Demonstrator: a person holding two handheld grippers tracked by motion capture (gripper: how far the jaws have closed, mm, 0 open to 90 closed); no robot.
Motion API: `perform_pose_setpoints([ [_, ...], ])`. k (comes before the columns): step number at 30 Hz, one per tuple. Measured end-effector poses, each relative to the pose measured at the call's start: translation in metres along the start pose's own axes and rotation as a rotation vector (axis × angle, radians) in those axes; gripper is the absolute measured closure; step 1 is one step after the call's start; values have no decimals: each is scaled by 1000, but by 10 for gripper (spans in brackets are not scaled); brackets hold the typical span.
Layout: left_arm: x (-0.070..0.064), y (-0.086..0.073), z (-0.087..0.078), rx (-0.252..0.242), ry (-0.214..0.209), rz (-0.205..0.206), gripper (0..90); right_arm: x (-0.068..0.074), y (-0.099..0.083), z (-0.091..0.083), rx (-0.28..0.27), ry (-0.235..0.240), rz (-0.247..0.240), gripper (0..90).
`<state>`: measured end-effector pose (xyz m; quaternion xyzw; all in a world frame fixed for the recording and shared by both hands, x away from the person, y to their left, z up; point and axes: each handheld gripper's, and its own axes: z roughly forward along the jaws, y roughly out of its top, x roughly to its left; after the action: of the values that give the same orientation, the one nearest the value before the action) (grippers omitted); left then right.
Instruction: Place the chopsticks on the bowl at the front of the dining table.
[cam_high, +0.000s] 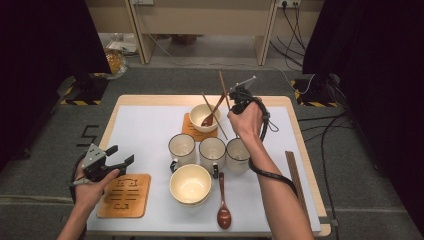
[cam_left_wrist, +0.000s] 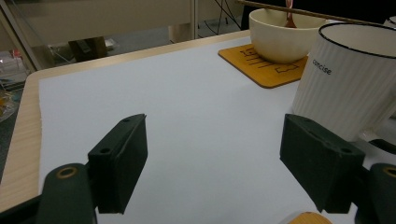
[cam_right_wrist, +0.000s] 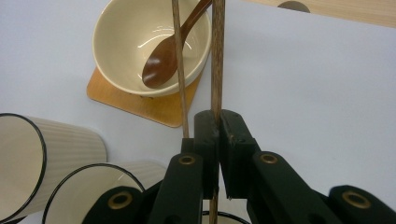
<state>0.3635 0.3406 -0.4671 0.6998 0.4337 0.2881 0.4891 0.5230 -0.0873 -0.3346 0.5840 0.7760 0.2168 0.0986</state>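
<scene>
Wooden chopsticks clamped between right claw jaws.

The white ribbed mug bears the printed word "concise" in small dark lowercase letters on its side wall.

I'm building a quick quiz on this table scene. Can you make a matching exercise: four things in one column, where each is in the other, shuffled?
Things:
1. chopsticks
2. near spoon
3. far bowl
4. left hand-held gripper

Places or states:
A. on the far wooden coaster
B. open, above the near coaster's edge
C. clamped in the right hand-held gripper
D. flat on the mat, right of the near bowl

Pairs: 1-C, 2-D, 3-A, 4-B
</scene>
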Motion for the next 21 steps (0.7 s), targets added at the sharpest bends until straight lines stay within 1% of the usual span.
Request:
perform_pose_setpoints([
  [21, 1, 0, 0, -3, 2, -3, 229, 2, 7, 12, 3, 4, -6, 858],
])
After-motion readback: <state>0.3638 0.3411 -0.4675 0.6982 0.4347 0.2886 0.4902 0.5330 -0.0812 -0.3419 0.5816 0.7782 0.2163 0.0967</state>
